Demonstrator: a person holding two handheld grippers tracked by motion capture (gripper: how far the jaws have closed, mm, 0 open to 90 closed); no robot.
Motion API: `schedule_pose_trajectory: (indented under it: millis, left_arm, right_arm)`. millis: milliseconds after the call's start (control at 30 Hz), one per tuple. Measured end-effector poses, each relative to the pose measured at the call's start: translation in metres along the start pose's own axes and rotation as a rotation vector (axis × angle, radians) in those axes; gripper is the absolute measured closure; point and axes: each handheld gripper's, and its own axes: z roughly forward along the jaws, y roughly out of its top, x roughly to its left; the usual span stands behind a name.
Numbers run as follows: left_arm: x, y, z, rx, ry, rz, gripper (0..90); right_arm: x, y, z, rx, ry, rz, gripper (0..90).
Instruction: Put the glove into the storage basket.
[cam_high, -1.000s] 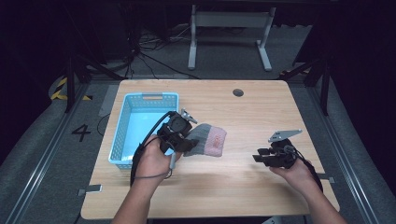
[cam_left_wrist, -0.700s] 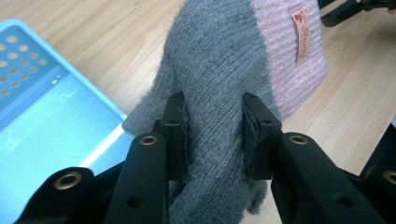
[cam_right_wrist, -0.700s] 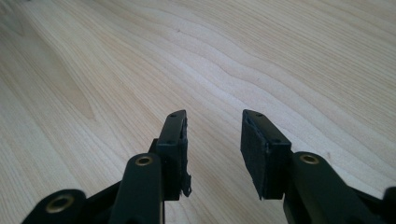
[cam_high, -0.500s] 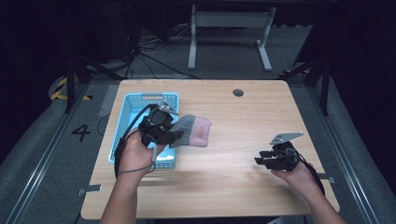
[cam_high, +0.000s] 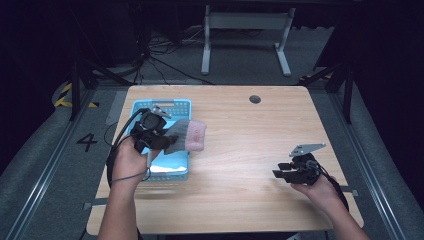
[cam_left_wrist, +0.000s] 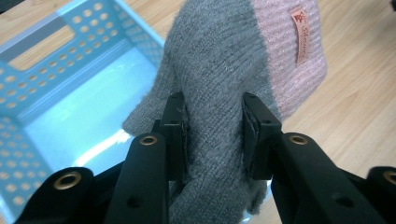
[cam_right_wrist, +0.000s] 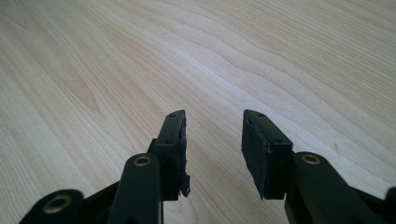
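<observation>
A grey knitted glove with a pink cuff (cam_high: 186, 135) (cam_left_wrist: 233, 70) hangs in the air, and my left gripper (cam_high: 159, 136) (cam_left_wrist: 214, 135) is shut on its grey part. The glove's cuff bears a small label and reaches past the right rim of a light blue plastic basket (cam_high: 170, 106) (cam_left_wrist: 56, 51); its grey end is above the basket. At the table's right front, my right gripper (cam_high: 285, 172) (cam_right_wrist: 214, 149) stands open just above the bare wood, with nothing between its fingers.
The wooden table (cam_high: 250, 150) has a round cable hole (cam_high: 255, 99) near its far edge. The basket stands at the table's left side. Beyond the table are a white stand and cables on a dark floor.
My left gripper has carried the glove leftward, from the middle of the table to over the basket's right rim. The right gripper has stayed where it was.
</observation>
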Motion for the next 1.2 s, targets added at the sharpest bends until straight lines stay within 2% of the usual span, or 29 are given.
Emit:
schedule_pose_trajectory:
  millis: [133,300,533,667,767,933,1033,1200]
  left_arm:
    - [0.012,-0.008,-0.006,0.006,0.003,-0.017,66.6]
    - [0.024,-0.016,-0.007,0.045,-0.001,-0.032,66.5]
    - [0.035,-0.019,0.002,0.076,0.023,-0.040,66.5]
    - [0.040,-0.019,0.011,0.083,0.040,-0.030,66.2]
    - [0.045,-0.021,0.017,0.083,0.030,-0.032,66.0]
    - [0.053,-0.025,0.026,0.094,0.018,-0.058,66.1]
    - [0.057,-0.027,0.030,0.091,0.006,-0.051,66.1]
    - [0.063,-0.030,0.038,0.094,-0.013,-0.061,66.1]
  right_arm:
    - [-0.001,0.000,0.001,0.003,0.002,0.002,61.0]
    - [0.001,0.001,0.003,0.010,0.009,-0.003,61.0]
    - [0.001,0.000,0.004,0.011,0.005,-0.001,60.9]
    - [0.000,-0.001,0.003,0.012,0.003,0.006,60.7]
    - [0.000,-0.003,0.003,0.012,0.002,0.008,60.6]
    - [0.001,-0.003,0.004,0.016,0.004,0.008,60.5]
    - [0.002,-0.002,0.005,0.018,0.007,0.005,60.5]
    - [0.002,-0.002,0.006,0.016,0.008,0.002,60.4]
